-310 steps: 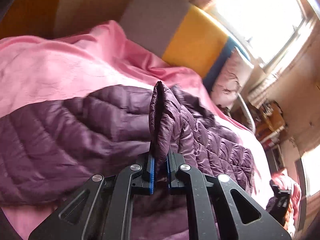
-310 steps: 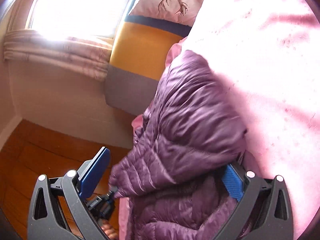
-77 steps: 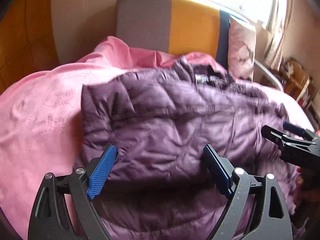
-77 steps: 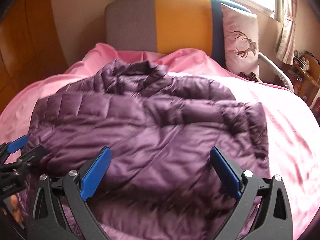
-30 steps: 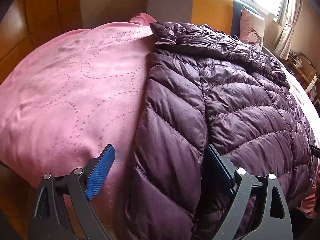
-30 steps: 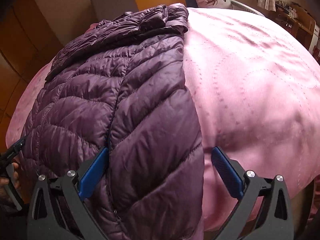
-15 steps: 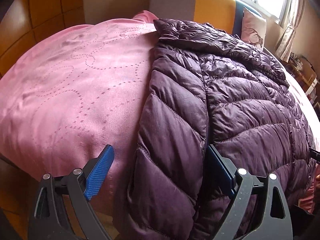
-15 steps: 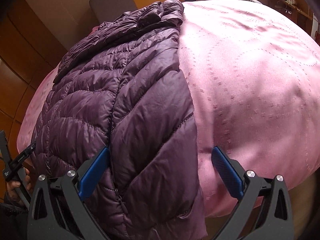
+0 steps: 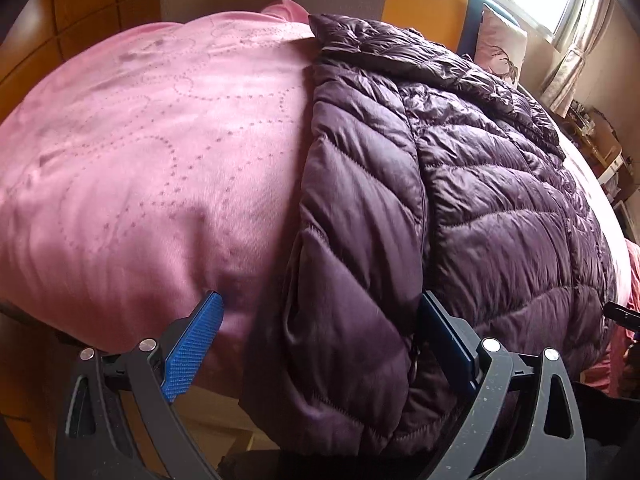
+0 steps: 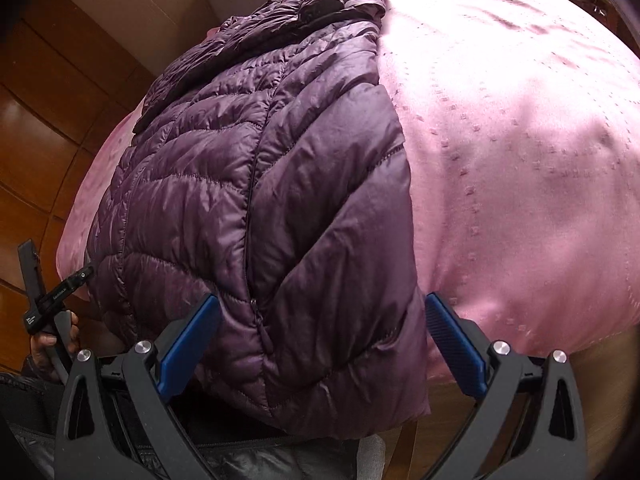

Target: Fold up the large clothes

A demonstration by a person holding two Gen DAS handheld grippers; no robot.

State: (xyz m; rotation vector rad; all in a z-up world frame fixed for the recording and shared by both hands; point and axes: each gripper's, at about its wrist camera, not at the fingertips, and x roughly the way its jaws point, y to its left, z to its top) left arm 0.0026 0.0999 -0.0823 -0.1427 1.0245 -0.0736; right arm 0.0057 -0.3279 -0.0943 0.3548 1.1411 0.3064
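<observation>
Left wrist: jacket [image 9: 460,208] hem between open left gripper [image 9: 320,340] (no legible writing)

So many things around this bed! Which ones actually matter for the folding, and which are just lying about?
Part of the job:
- purple puffer jacket, hem hanging over the bed edge
- pink bedspread it lies on
- left gripper, jaws open around the hem
- right gripper, jaws open likewise

Just lying about:
- deer-print pillow
- grey and yellow headboard
- curtain
</observation>
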